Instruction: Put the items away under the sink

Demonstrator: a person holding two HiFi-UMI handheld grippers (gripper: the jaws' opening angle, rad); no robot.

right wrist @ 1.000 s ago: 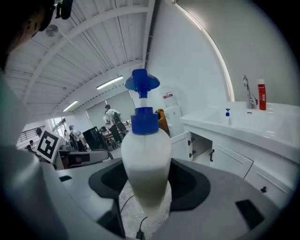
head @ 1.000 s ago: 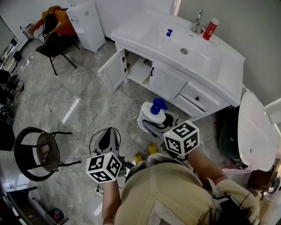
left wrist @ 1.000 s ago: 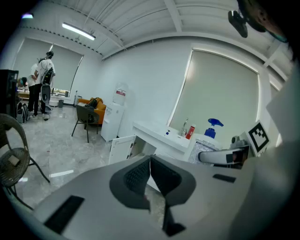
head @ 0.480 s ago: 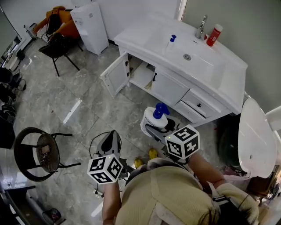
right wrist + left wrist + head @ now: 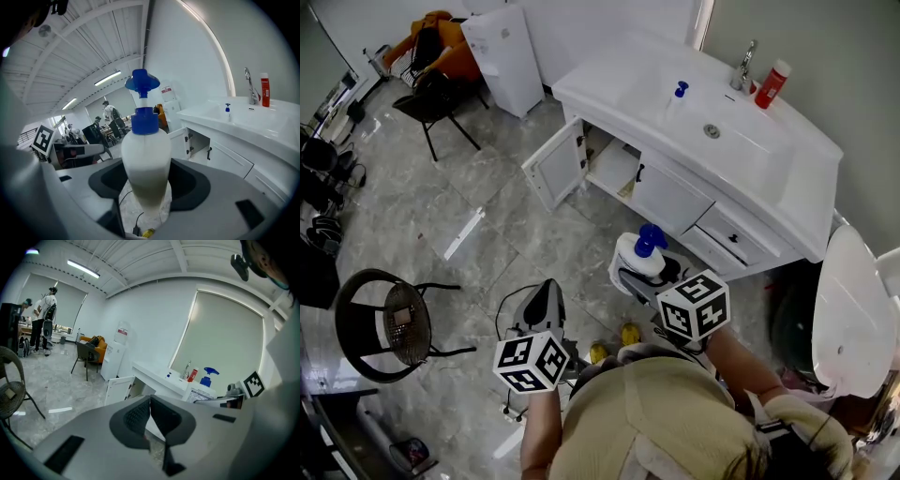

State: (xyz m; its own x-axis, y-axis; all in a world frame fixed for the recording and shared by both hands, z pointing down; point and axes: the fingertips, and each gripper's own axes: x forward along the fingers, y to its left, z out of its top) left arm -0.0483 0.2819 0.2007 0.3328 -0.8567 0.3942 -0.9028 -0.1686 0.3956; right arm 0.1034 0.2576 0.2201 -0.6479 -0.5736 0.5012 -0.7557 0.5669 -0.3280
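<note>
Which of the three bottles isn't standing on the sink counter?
The large white bottle with the blue pump top, clamped in the right gripper. The small blue-capped bottle and the red bottle both stand on the counter near the faucet.

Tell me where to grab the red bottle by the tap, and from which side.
Grip the red bottle round its middle, below the white cap: it stands upright and slim. Come from the front, over the basin, since the tap stands close beside it and the wall is behind. Use the left claw, shut and empty; the right claw holds the spray bottle.
</note>
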